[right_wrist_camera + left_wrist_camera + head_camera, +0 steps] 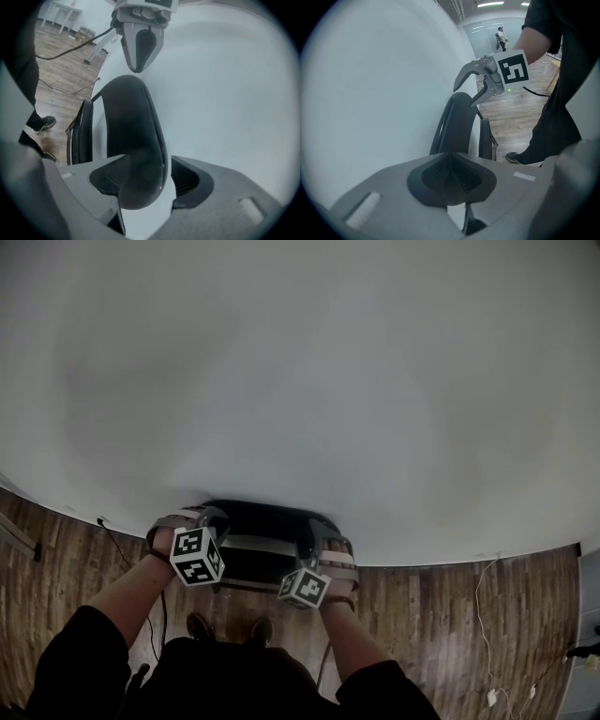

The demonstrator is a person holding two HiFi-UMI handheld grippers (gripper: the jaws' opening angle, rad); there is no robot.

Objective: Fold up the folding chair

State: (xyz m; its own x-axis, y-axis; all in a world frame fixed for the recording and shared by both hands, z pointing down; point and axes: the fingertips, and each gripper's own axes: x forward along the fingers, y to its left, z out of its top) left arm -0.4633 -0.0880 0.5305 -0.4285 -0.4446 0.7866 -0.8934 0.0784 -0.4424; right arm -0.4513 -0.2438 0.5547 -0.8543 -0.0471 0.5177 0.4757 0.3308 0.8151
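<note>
While the folding chair (262, 545) stands nearly flat against the white wall (300, 381), the right tongs (150, 183) sit apart around its glossy top rim with a gap on one side. The left tongs (450, 176) are pressed together on nothing I can see. I'd worry that any tug lets the rim slip out, so the chair skids on the wood floor (422, 615) or topples onto the person's shoes (199, 624).

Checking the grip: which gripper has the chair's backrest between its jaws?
The right gripper: the backrest of the folding chair sits between its parted jaws. The left gripper is shut, chair beyond it.
</note>
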